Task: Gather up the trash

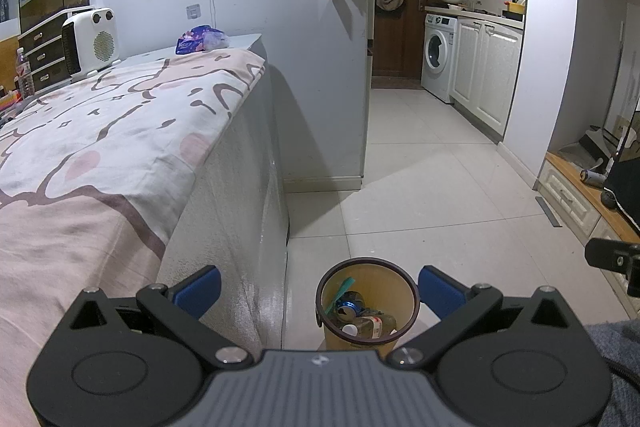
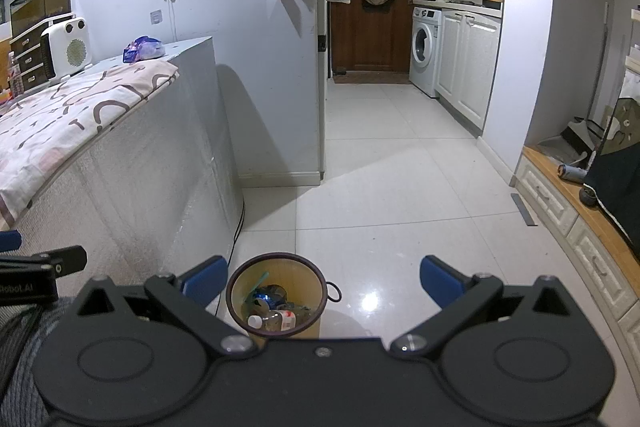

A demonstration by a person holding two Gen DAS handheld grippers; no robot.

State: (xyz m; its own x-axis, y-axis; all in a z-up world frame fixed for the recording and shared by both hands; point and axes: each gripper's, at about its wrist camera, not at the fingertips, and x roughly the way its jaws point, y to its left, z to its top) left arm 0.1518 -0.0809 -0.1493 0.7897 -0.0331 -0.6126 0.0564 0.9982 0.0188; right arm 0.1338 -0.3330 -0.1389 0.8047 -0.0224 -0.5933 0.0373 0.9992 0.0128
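On the pale tiled floor beside the bed, your left gripper (image 1: pixel 320 287) and right gripper (image 2: pixel 323 281) both hang spread apart and empty above the yellow bin (image 1: pixel 368 307) already holding trash, so scan outward for remaining litter before lowering either.

Left gripper (image 1: pixel 319 289) and right gripper (image 2: pixel 323 281) side by side, level, jaws spread wide, blue pads (image 2: pixel 440 281) holding nothing.

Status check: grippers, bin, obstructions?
Left gripper open, empty. Right gripper open, empty. Bin upright on floor, holding can and bottle. Nothing blocking.
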